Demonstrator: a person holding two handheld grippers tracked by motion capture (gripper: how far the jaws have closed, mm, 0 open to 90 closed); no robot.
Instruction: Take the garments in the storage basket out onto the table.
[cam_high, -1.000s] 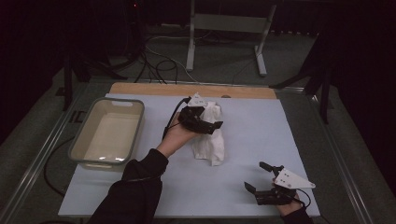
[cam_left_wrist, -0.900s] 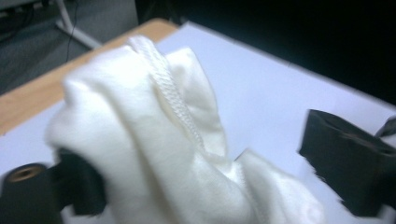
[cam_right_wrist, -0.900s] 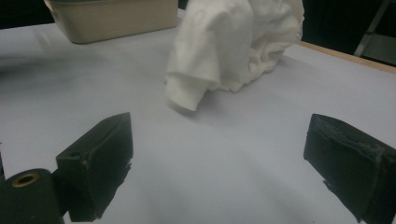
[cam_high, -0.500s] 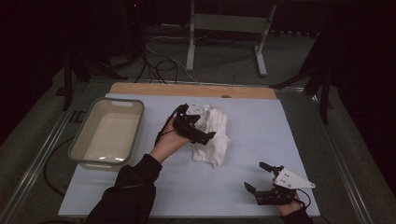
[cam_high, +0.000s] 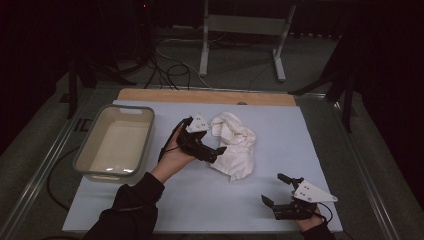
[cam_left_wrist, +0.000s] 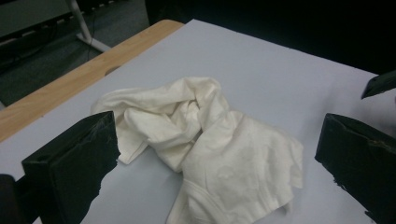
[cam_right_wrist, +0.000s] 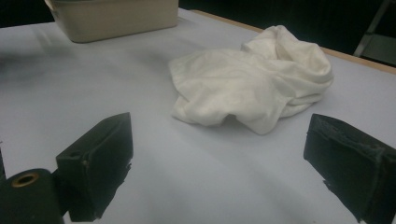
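A crumpled white cloth (cam_high: 236, 144) lies loose near the middle of the pale blue mat (cam_high: 300, 130). My left gripper (cam_high: 216, 153) hovers at the cloth's left edge, pointing right at it. Its jaws have just been opening and now stand open with nothing gripped. In the left gripper view the cloth (cam_left_wrist: 205, 140) lies just ahead of the wide-apart jaws of my left gripper (cam_left_wrist: 215, 135). My right gripper (cam_high: 272, 188) rests open near the front right of the mat. In the right gripper view the cloth (cam_right_wrist: 252, 88) lies well beyond the jaws of my right gripper (cam_right_wrist: 219, 123).
A beige plastic bin (cam_high: 85, 155) stands at the mat's left side, also seen as the bin (cam_right_wrist: 116, 18) far off. A wooden strip (cam_high: 200, 96) borders the far edge. A metal stand (cam_high: 240, 25) is on the floor behind the table.
My left gripper has drawn back leftward off the cloth, which now lies free on the mat. The right gripper has stayed where it was.
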